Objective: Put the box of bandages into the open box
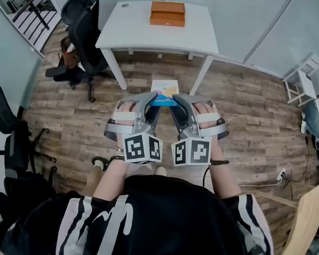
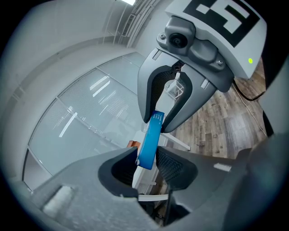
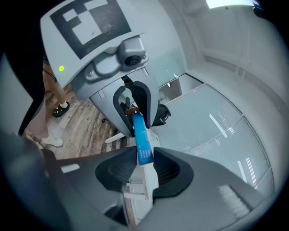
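Mid-carry above the wooden floor [image 1: 246, 119] — my left claw [image 1: 152, 99] and right claw [image 1: 177, 100] each pinch one end of the blue box of bandages [image 1: 164, 101], well short of the orange open box [image 1: 167, 14] on the white worktop [image 1: 133, 31] — placing it is all still ahead.

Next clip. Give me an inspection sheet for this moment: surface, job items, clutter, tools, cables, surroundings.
Surface: white table ahead of the person, on a wooden floor.
Job's things: open box, orange-brown, on the table's far part; box of bandages, blue-edged, held in the air short of the table.
Clutter: a small round mark near the table's far left corner, too small to tell; nothing else seen.
Grippers: left tool and right tool each closed on the box of bandages, one from either side.
Cables: white cable on the floor at the person's right.
Surroundings: office chairs at left; white rack at right.
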A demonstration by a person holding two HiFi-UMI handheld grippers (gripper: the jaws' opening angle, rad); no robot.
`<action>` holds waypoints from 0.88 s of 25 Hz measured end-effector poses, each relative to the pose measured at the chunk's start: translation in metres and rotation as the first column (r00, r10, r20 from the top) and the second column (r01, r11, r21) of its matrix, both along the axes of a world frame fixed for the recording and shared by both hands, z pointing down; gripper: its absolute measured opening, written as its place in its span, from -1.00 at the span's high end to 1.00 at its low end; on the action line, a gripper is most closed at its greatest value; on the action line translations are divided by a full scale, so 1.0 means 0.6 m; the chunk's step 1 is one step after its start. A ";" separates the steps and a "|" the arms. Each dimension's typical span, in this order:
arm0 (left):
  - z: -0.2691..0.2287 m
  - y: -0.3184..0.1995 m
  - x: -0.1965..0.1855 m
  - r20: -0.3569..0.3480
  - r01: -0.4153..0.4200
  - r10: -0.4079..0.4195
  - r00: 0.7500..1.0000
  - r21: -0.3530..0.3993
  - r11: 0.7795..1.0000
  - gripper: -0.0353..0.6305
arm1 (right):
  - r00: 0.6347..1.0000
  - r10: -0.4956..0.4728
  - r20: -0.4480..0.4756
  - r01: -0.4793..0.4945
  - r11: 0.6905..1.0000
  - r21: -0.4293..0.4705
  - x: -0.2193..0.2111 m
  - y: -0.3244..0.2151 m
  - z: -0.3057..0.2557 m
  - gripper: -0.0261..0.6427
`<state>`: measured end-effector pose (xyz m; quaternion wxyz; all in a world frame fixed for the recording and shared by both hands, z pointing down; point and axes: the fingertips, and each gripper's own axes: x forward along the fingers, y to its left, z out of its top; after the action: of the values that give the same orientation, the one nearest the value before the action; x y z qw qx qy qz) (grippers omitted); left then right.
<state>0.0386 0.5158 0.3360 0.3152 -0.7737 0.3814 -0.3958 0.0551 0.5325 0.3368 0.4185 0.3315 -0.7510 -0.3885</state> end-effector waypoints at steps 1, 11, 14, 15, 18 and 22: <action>0.001 -0.002 0.000 -0.001 0.002 -0.002 1.000 -0.002 1.000 0.50 | 1.000 -0.002 0.005 0.002 1.000 -0.001 0.000 -0.002 0.001 0.59; 0.002 -0.068 -0.004 -0.014 -0.011 0.011 1.000 0.014 1.000 0.50 | 1.000 0.012 0.026 -0.013 1.000 0.010 -0.006 -0.062 0.000 0.58; 0.001 -0.102 -0.003 -0.018 -0.023 0.023 1.000 0.018 1.000 0.50 | 0.999 0.022 0.030 -0.023 1.000 0.015 -0.005 -0.095 -0.001 0.58; 0.001 -0.115 -0.003 -0.018 -0.026 0.027 0.999 0.020 0.999 0.50 | 0.999 0.026 0.031 -0.026 1.000 0.016 -0.005 -0.108 -0.001 0.58; 0.001 -0.154 -0.008 -0.015 -0.036 0.036 0.999 0.028 0.999 0.50 | 0.999 0.038 0.036 -0.039 0.999 0.022 -0.010 -0.147 -0.001 0.58; 0.000 -0.204 -0.015 -0.010 -0.056 0.056 0.998 0.030 0.998 0.50 | 0.998 0.055 0.039 -0.056 0.998 0.022 -0.019 -0.197 -0.002 0.58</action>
<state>0.0293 0.3934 0.3357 0.3356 -0.7814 0.3670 -0.3769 0.0438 0.4145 0.3356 0.4107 0.3643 -0.7449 -0.3792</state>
